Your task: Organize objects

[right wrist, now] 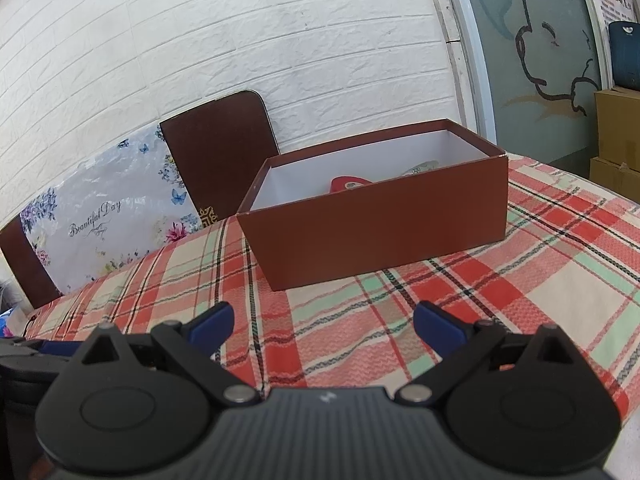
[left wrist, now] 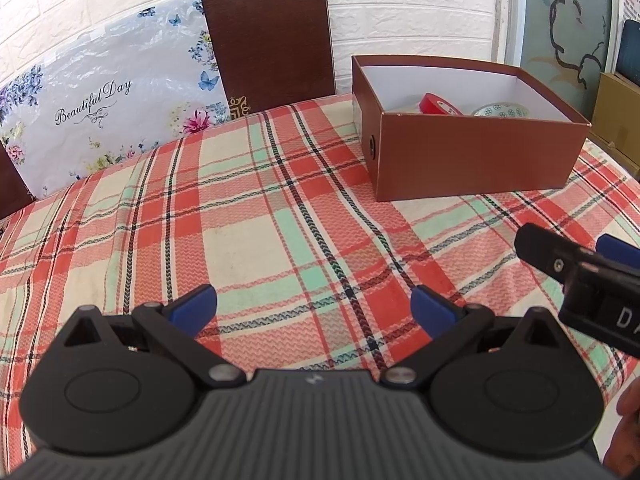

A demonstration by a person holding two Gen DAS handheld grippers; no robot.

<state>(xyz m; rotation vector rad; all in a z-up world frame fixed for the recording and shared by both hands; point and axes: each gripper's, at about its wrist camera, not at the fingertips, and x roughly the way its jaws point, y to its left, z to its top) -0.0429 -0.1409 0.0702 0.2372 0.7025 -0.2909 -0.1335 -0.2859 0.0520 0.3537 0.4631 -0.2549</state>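
A brown cardboard box (left wrist: pixel 472 156) with a white inside stands open on the plaid tablecloth (left wrist: pixel 256 216). Inside it lie a red tape roll (left wrist: pixel 438 104) and a patterned green-white tape roll (left wrist: pixel 500 111). The box (right wrist: pixel 380 232) also shows in the right wrist view, with the red roll (right wrist: pixel 348 184) just visible over its rim. My left gripper (left wrist: pixel 314 308) is open and empty, low over the cloth, left of the box. My right gripper (right wrist: pixel 323 326) is open and empty in front of the box; it also shows at the right edge of the left wrist view (left wrist: pixel 576 256).
A brown chair back (left wrist: pixel 268 44) and a floral "Beautiful Day" cushion (left wrist: pixel 108 100) stand behind the table against a white brick wall. Cardboard cartons (right wrist: pixel 616 136) stand at the far right by a glass door.
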